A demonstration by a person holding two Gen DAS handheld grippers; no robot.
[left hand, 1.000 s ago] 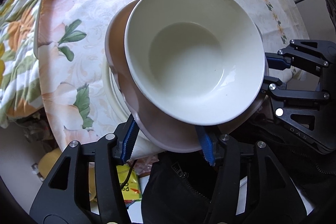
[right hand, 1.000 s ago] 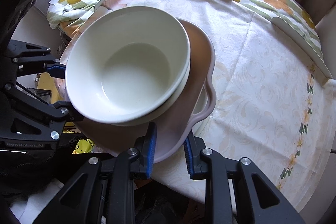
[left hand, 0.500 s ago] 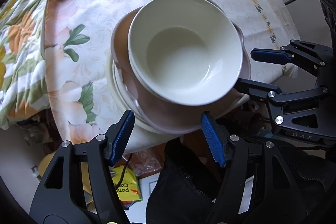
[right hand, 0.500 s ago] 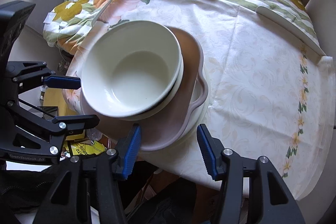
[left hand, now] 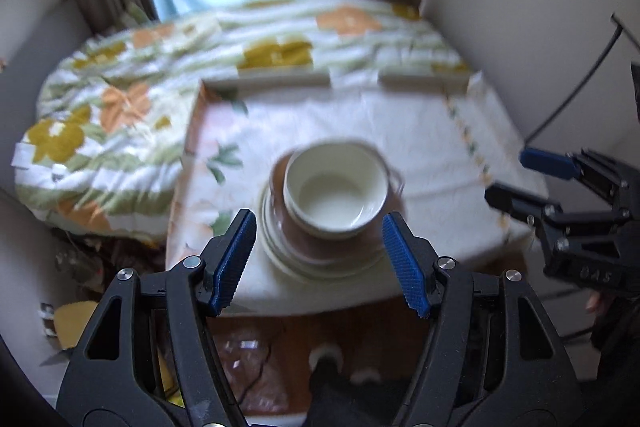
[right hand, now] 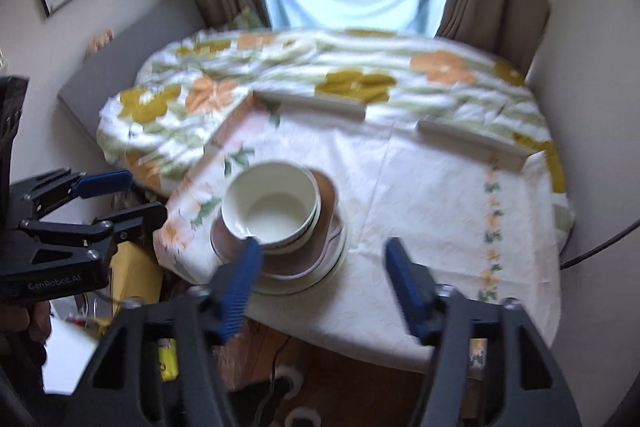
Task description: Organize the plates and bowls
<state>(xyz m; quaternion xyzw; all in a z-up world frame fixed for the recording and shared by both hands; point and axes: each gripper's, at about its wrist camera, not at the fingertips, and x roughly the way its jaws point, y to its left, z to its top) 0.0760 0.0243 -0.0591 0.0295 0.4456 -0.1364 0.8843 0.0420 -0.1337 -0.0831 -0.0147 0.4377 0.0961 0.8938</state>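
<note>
Bowl (left hand: 337, 191) nested atop brown dish (left hand: 320, 241) and plates (left hand: 280, 247) on tablecloth (left hand: 420, 155). Left gripper (left hand: 319, 259) and right gripper (right hand: 322, 287) spread apart (right jaws just opening), both empty, clear of stack.

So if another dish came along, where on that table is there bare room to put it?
The widest free patch is the pale cloth between the stack topped by a white bowl and the flower-trimmed edge. More lies behind, up to the beige strips. The near left corner is crowded by the stack.
</note>
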